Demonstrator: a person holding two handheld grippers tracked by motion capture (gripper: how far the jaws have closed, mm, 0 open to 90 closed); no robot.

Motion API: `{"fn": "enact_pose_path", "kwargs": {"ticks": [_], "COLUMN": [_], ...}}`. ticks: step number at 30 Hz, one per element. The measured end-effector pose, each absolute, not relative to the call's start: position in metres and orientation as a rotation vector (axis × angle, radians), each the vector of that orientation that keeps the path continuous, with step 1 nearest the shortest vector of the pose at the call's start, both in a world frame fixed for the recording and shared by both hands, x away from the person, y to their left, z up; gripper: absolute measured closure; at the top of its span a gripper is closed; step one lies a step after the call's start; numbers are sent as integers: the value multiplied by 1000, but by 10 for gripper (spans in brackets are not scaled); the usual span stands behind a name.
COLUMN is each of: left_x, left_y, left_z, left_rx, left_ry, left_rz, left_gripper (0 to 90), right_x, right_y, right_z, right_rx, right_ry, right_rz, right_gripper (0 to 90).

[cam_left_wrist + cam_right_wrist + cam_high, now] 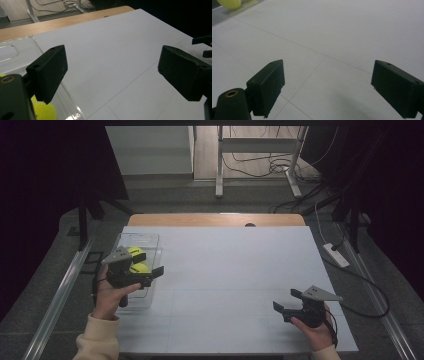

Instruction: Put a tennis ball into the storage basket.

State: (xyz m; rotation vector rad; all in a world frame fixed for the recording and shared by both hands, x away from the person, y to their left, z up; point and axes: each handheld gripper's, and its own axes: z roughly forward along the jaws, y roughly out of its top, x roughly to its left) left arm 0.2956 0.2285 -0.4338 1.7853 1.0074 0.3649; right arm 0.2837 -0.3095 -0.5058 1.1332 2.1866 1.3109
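— Where are the balls (138, 261)?
— Both in the bin (150, 240), left on the tabletop (230, 270). My left tool (153, 273) hangs over its rim, wide open, empty; right tool (284, 302) likewise.
— Risk?
— I could clip the rim and shift the bin.

Dim room, evenly lit pale table (240, 270), dark edges, slightly soft focus.

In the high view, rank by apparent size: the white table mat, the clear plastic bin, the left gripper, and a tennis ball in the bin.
1. White table mat, by far the largest.
2. Clear plastic bin.
3. Left gripper, smaller than the bin, though it sits nearer the camera and partly covers it.
4. Tennis ball, partly hidden, smallest.
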Motion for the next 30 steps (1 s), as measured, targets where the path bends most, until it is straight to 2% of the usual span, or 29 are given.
{"fn": "enact_pose_path", "kwargs": {"ticks": [12, 30], "left_x": [284, 264], "left_y": [203, 197], "left_z": [-447, -470], "left_rx": [1847, 1899], "left_ry": [955, 918], "left_rz": [362, 367], "left_gripper": [98, 103], "right_x": [283, 284], "right_y": [-309, -310], "right_z": [-504, -497], "right_rx": [1127, 1130], "right_ry": [2179, 2149], "right_rz": [1319, 1342], "right_gripper": [112, 111]}}
